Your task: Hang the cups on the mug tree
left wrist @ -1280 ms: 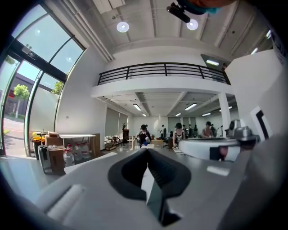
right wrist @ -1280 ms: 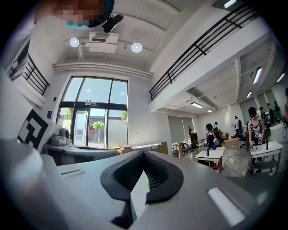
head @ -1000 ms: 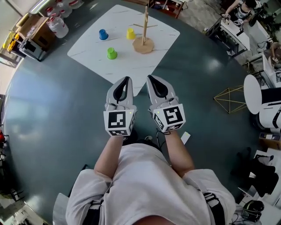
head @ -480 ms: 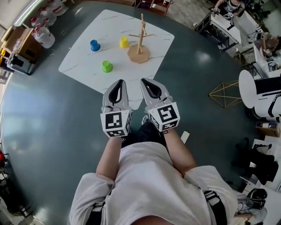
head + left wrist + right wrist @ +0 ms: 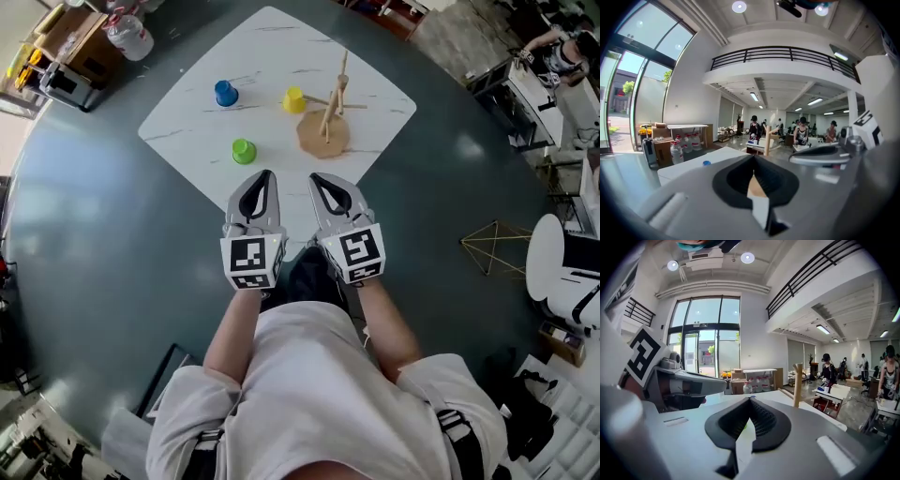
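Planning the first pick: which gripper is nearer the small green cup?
Left. The left gripper ends just short of the small green cup; the right gripper lies further right, before the wooden mug tree.

A large open lab-like hall: a railed mezzanine (image 5: 787, 54) overhead, tall glass doors (image 5: 705, 348), a polished grey floor (image 5: 103, 244), people (image 5: 802, 132) busy at far workstations, water jugs (image 5: 676, 151) and cartons (image 5: 86, 56) at upper left.
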Demonstrator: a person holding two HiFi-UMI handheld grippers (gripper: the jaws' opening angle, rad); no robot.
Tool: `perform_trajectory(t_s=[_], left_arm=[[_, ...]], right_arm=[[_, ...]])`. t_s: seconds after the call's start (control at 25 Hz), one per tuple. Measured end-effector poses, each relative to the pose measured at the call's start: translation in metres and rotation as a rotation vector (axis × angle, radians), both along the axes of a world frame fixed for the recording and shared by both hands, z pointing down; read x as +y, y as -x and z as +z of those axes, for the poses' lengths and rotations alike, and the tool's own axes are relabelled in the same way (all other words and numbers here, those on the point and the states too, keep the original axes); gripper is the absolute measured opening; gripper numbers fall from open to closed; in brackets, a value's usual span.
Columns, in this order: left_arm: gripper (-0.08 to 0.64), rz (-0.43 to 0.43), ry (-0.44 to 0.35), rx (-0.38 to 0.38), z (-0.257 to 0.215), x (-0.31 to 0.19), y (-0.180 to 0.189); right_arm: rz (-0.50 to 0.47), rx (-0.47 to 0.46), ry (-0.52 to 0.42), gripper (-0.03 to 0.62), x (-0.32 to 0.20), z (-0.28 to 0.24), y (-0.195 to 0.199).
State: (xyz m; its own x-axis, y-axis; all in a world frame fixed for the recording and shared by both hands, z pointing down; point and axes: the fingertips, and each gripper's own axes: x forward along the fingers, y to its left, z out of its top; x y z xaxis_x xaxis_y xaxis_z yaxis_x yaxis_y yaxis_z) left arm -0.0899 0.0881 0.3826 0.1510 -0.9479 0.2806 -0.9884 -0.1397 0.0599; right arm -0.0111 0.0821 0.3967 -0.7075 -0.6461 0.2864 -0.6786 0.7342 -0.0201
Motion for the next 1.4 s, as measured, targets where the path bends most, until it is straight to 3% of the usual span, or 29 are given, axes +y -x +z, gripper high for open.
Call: perform_trajectory(t_s=[0.28, 0.56, 0.76, 1.08, 1.4], left_arm=[[0.002, -0.134, 0.082, -0.034, 0.038, -0.028, 0.008], [0.002, -0.231, 0.14, -0.071, 0.059, -0.03, 0.046], [0.002, -0.185, 0.184, -0.106, 0.075, -0.044, 0.058], [0.002, -0.15, 0.311, -0.109, 0.116, -0.061, 0.089], [0.003, -0.1, 0.427, -0.162, 0.158, -0.065, 0.114]], right_arm=[[-0.117, -0.012, 0.031, -0.002, -0.046, 0.029, 0.003], [-0.211, -0.01, 0.087, -0.001, -0.047, 0.049, 0.037], [-0.224, 0.006, 0.121, -0.001, -0.051, 0.067, 0.059], [-0.22, 0.042, 0.167, -0.002, -0.075, 0.087, 0.083], [-0.21, 0.066, 0.239, 0.0, -0.075, 0.124, 0.103]])
